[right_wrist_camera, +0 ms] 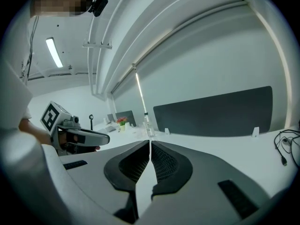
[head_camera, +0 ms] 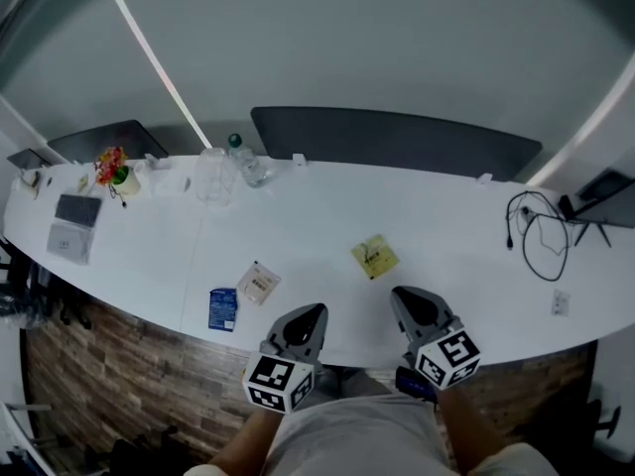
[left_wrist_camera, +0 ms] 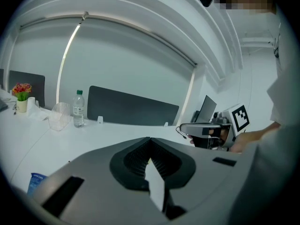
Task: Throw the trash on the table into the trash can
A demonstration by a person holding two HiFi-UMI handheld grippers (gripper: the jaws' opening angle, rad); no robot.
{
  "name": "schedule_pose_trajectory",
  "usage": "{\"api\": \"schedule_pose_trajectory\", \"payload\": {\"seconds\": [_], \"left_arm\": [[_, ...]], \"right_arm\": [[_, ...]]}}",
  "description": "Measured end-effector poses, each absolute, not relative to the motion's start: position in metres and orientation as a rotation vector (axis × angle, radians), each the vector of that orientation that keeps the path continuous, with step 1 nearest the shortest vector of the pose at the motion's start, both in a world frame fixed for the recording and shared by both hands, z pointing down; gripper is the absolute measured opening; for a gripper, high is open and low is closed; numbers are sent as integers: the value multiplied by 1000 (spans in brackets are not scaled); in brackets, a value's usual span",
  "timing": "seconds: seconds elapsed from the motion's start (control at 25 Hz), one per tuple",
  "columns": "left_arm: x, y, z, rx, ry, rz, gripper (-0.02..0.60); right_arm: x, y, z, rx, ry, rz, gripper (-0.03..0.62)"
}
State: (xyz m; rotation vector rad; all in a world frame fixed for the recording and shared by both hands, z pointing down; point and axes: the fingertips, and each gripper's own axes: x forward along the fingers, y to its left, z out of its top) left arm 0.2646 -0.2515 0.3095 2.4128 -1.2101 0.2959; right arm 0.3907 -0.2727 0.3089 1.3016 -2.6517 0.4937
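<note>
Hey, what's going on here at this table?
A person at a white table holds a gripper in each hand. The left gripper and right gripper are both shut and empty, near the table's edge. Three bits of trash lie untouched: a blue packet, a white packet and a yellow packet. No trash can is in view.

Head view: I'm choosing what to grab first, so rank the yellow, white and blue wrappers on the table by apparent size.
Largest: yellow wrapper and white wrapper, too alike to rank.
Smallest: blue wrapper, clearly narrower.
</note>
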Motion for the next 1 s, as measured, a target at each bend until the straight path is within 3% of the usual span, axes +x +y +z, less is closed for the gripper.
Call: {"api": "schedule_pose_trajectory", "payload": {"seconds": [0.84, 0.92, 1.0], "left_arm": [[264, -285, 359, 2341, -1178, 342, 2], [264, -285, 364, 2336, -1177, 346, 2], [264, -286, 369, 2328, -1177, 351, 0]], "right_arm": [[415, -329, 406, 1338, -2388, 556, 37], [412, -333, 415, 1319, -2379, 559, 56], [409, -337, 424, 1300, -2369, 562, 123]]}}
